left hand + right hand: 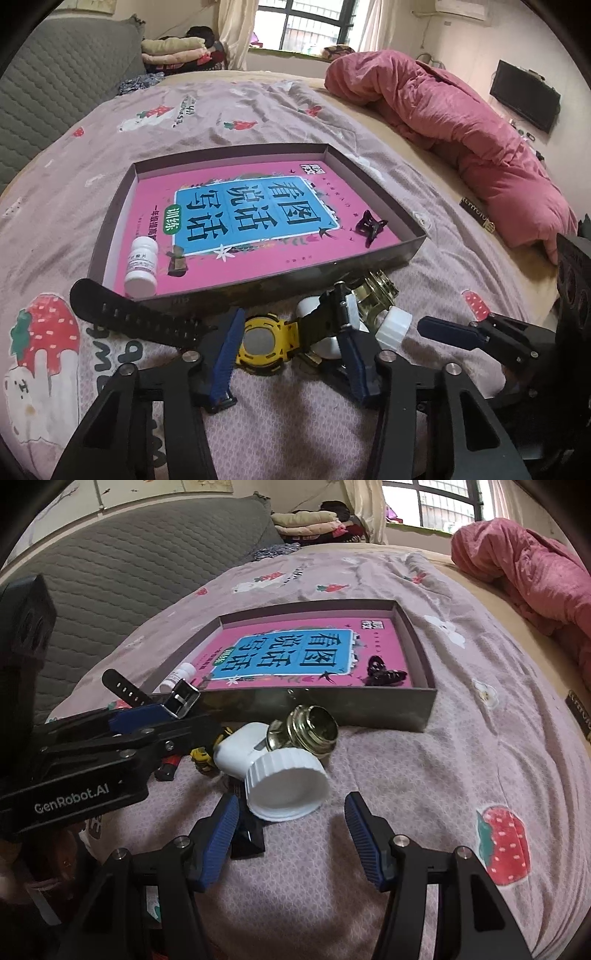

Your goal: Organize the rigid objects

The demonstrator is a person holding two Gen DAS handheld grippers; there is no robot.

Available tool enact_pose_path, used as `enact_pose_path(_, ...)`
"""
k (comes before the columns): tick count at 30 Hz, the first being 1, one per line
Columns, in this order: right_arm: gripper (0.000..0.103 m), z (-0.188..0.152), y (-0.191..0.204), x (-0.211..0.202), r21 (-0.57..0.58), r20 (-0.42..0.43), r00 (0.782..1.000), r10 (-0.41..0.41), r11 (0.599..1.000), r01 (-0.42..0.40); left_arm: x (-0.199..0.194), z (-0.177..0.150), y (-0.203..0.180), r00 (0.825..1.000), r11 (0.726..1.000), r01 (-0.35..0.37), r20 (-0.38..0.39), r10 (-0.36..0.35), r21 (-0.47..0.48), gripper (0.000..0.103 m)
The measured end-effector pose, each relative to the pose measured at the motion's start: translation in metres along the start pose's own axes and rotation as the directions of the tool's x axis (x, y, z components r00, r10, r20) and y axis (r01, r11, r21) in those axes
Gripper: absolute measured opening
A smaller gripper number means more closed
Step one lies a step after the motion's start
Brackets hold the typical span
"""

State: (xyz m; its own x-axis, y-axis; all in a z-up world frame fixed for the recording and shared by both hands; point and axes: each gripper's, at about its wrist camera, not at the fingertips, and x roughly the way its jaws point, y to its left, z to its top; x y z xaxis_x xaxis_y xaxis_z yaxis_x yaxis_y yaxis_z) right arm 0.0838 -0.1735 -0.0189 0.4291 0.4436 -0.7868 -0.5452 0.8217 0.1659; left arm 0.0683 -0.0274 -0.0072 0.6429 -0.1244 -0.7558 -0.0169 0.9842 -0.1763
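A yellow watch with a black strap lies on the bed before a shallow grey box. My left gripper is open, one finger on each side of the watch face. In the box lie a pink book, a white pill bottle and a dark hair claw. My right gripper is open just behind a white lid. A white bottle and a brass knob lie beyond it.
A pink duvet is bunched at the right of the bed. A grey padded headboard stands at the left. A lighter and a small black object lie near the right gripper's left finger. The sheet has strawberry prints.
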Motion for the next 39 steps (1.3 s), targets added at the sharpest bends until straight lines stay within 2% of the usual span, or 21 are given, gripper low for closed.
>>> enact_pose_path(11, 0.063, 0.006, -0.006, 0.013, -0.015, 0.014, 1.0, 0.008, 1.0, -0.008, 0.006, -0.002, 0.004, 0.998, 0.997, 0.063, -0.017, -0.064, -0.035, 0.038)
enact_pose_path(19, 0.063, 0.008, -0.006, 0.017, -0.036, 0.03, 0.999, 0.041, 0.999, -0.04, 0.013, -0.001, 0.002, 0.995, 0.994, 0.094, -0.032, -0.096, -0.061, 0.038)
enact_pose_path(22, 0.06, 0.008, -0.006, 0.017, -0.044, 0.037, 0.998, 0.056, 0.998, -0.054, 0.015, 0.0, 0.001, 0.995, 0.993, 0.096, -0.034, -0.098, -0.065, 0.038)
enact_pose_path(26, 0.051, 0.008, -0.002, 0.015, -0.059, 0.048, 0.996, 0.069, 0.996, -0.066, 0.017, 0.002, -0.001, 0.994, 0.993, 0.101, -0.033, -0.103, -0.065, 0.038)
enact_pose_path(32, 0.05, 0.007, -0.008, 0.013, -0.031, 0.055, 0.994, 0.092, 0.995, -0.09, 0.02, 0.001, 0.0, 0.993, 0.992, 0.105, -0.04, -0.108, -0.072, 0.037)
enact_pose_path(39, 0.05, 0.006, -0.018, 0.004, 0.019, 0.074, 0.993, 0.094, 0.995, -0.096, 0.018, 0.001, 0.005, 0.986, 0.981, 0.161, -0.025, -0.165, -0.111, 0.033)
